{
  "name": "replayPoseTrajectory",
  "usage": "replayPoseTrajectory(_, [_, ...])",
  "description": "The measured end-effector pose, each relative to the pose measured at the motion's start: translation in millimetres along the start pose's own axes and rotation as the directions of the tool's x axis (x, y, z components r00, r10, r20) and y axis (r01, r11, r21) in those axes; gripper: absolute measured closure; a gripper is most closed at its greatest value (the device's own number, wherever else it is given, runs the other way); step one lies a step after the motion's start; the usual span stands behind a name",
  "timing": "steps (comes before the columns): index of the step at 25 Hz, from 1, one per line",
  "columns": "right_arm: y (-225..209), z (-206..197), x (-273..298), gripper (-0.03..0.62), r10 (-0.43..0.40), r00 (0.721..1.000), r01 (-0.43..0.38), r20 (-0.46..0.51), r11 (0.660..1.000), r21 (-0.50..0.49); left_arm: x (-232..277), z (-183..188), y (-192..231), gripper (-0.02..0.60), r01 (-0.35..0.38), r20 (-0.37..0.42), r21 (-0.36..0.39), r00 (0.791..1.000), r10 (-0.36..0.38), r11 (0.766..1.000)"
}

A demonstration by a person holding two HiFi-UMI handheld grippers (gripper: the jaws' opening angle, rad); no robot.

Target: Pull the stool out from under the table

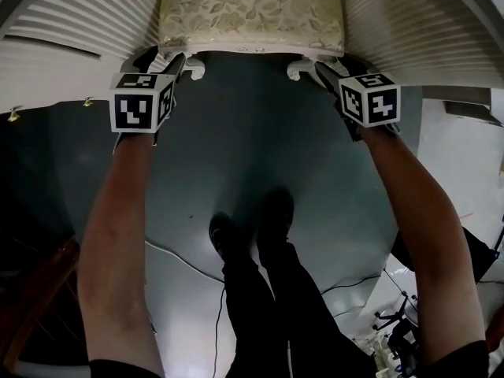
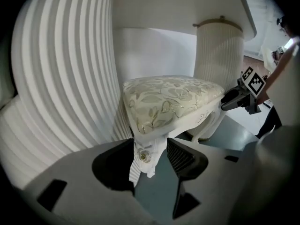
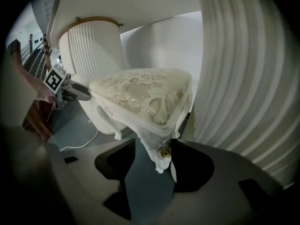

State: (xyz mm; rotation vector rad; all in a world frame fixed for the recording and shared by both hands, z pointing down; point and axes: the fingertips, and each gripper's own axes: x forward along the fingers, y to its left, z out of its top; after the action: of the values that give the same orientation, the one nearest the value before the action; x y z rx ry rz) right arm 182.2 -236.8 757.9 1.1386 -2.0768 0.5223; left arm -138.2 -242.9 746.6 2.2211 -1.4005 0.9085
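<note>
The stool [image 1: 252, 10] has a cream floral cushion and white carved legs, and stands between two ribbed white table pedestals at the top of the head view. My left gripper [image 1: 169, 68] is at its front left leg [image 1: 194, 68]. In the left gripper view that leg [image 2: 143, 158] stands between the open jaws of the left gripper [image 2: 150, 146], close to the left jaw with a gap on the right. My right gripper [image 1: 327, 73] is at the front right leg [image 1: 298, 69]. That leg [image 3: 161, 151] sits between the open jaws of the right gripper [image 3: 154, 146], near the right jaw.
Ribbed pedestals [image 1: 71, 22] [image 1: 409, 22] flank the stool, with the table top overhead [image 2: 159, 3]. The floor in front is dark teal [image 1: 252, 156]. The person's shoes [image 1: 252, 231] stand on it. A thin cable [image 1: 189, 262] crosses it. Wooden furniture [image 1: 31, 305] is at the lower left.
</note>
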Motion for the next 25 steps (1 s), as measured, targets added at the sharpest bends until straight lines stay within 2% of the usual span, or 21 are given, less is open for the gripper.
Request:
replayPoseTrajectory(6, [-6.0,8.0,8.3,0.356,-0.011,1.000,0.010,-0.012,1.000,-0.018,14.1,4.3,-8.1,0.302,0.062,-0.022,0.012,0.998,-0.062,0.998])
replayPoseTrajectory(12, [-3.6,8.9,9.6,0.365,0.005,0.998,-0.007,-0.057,0.999,-0.034,15.8,5.6,-11.6,0.292,0.126,-0.017,-0.039,0.992,-0.127,0.991])
replayPoseTrajectory(14, [-2.0,7.9,7.6,0.370,0.024,0.996,-0.028,-0.081,0.998,-0.053,16.3,8.3,-10.7,0.302,0.128,-0.007,-0.072,0.992,-0.129,0.989])
replayPoseTrajectory(17, [0.6,2.7,5.5,0.399,0.048,0.994,-0.056,-0.099,0.995,-0.081,18.9,13.0,-8.2,0.281,0.115,-0.016,-0.106,0.993,-0.118,0.988])
replayPoseTrajectory(21, [-0.4,0.5,7.1,0.405,0.069,0.993,-0.076,-0.095,0.995,-0.071,20.6,12.0,-4.2,0.311,0.094,-0.041,-0.086,0.994,-0.098,0.992])
replayPoseTrajectory(25, [-5.8,3.4,8.5,0.398,0.056,0.993,-0.065,-0.101,0.994,-0.089,18.1,5.9,-8.1,0.330,0.090,-0.029,-0.078,0.995,-0.093,0.993])
